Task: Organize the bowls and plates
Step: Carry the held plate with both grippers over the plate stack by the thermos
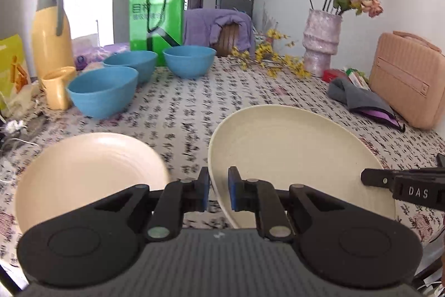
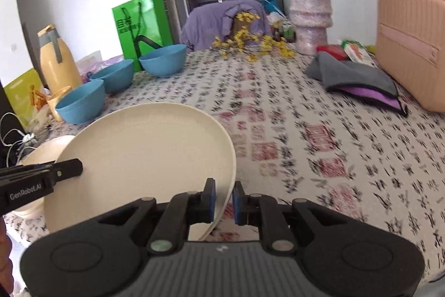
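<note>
A large cream plate [image 1: 292, 152] [image 2: 144, 152] hangs tilted above the patterned tablecloth, held by both grippers. My left gripper [image 1: 218, 191] is shut on its left rim. My right gripper [image 2: 224, 199] is shut on the opposite rim. Each gripper also shows in the other's view, the right one [image 1: 403, 183] and the left one [image 2: 41, 180]. A second cream plate [image 1: 83, 174] [image 2: 41, 155] lies on the table to the left, below the held one. Three blue bowls [image 1: 103, 95] [image 1: 133, 63] [image 1: 189, 60] stand upright at the far left.
A yellow thermos [image 1: 50, 38] and yellow cup [image 1: 58, 88] stand beside the bowls, with a green bag [image 1: 155, 18] behind. On the right are a vase of flowers [image 1: 319, 43], a pink case [image 1: 408, 80] and a grey cloth [image 1: 358, 99]. Cables lie at the left edge [image 1: 16, 135].
</note>
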`<state>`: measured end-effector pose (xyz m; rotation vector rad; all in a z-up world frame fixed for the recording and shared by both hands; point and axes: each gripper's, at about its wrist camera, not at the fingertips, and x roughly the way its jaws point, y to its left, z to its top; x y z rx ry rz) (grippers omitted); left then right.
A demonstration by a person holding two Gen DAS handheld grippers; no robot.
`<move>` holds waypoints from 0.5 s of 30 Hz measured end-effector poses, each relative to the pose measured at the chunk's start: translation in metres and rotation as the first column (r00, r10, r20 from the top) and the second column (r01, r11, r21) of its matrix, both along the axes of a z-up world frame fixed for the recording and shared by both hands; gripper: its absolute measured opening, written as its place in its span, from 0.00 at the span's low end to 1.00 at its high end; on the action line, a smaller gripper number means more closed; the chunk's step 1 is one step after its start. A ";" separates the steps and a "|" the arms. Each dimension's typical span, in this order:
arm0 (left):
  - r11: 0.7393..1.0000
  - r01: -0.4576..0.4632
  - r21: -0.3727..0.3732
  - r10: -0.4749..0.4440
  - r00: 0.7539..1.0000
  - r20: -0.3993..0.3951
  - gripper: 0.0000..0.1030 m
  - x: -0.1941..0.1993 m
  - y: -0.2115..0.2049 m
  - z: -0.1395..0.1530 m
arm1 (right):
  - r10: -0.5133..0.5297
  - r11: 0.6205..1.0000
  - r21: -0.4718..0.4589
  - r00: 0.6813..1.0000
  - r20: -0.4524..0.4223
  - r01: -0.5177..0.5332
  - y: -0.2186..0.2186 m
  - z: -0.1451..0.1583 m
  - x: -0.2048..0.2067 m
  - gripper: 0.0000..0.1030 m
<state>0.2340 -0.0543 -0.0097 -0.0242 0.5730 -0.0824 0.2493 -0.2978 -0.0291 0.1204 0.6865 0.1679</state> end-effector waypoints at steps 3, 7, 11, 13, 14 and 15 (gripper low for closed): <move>0.999 -0.036 0.000 0.036 0.999 0.017 0.14 -0.002 0.024 0.006 | 0.028 1.000 -0.002 0.999 0.019 -0.028 0.025 0.008 0.009 0.12; 0.996 -0.090 -0.013 0.091 0.996 0.016 0.14 0.002 0.067 0.015 | 0.081 0.997 0.017 0.996 0.028 -0.082 0.064 0.012 0.023 0.12; 0.993 -0.117 0.001 0.117 0.993 -0.003 0.14 0.005 0.112 0.018 | 0.147 0.989 0.009 0.989 0.037 -0.147 0.109 0.018 0.036 0.12; 0.991 -0.135 0.003 0.135 0.991 -0.019 0.14 0.007 0.134 0.015 | 0.179 0.984 -0.001 0.983 0.034 -0.179 0.131 0.018 0.041 0.12; 0.989 -0.147 0.006 0.147 0.989 -0.024 0.14 0.008 0.143 0.013 | 0.195 0.981 -0.005 0.980 0.030 -0.195 0.142 0.017 0.044 0.12; 0.987 -0.161 0.006 0.161 0.987 -0.031 0.14 0.008 0.152 0.011 | 0.209 0.978 -0.008 0.978 0.027 -0.209 0.152 0.016 0.047 0.12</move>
